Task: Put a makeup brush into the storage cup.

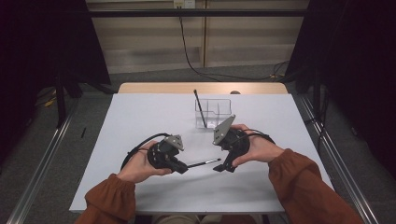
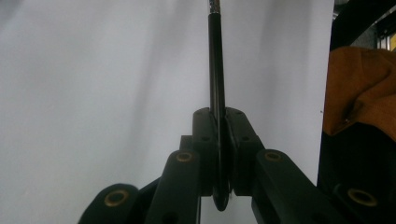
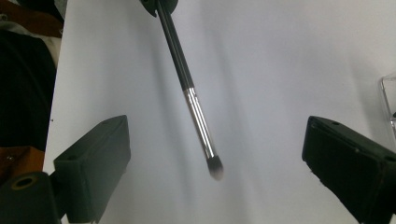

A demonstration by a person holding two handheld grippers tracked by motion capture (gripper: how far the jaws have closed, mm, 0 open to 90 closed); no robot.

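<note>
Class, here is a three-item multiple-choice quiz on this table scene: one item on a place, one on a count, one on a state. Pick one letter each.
1. Where is the clear organiser?
A. on the table's far half
B. on the floor
C. in the person's lap

2. How many brushes are in the high view?
A. one
B. two
C. four

3. How does the right gripper stand?
A. shut on the brush
B. shut on the organiser
C. open

Answers:
1 A, it sits beyond both hands.
2 B, one brush leans in the organiser, one makeup brush is in the left gripper.
3 C, its jaws stand wide around the bristle end without touching.
</note>
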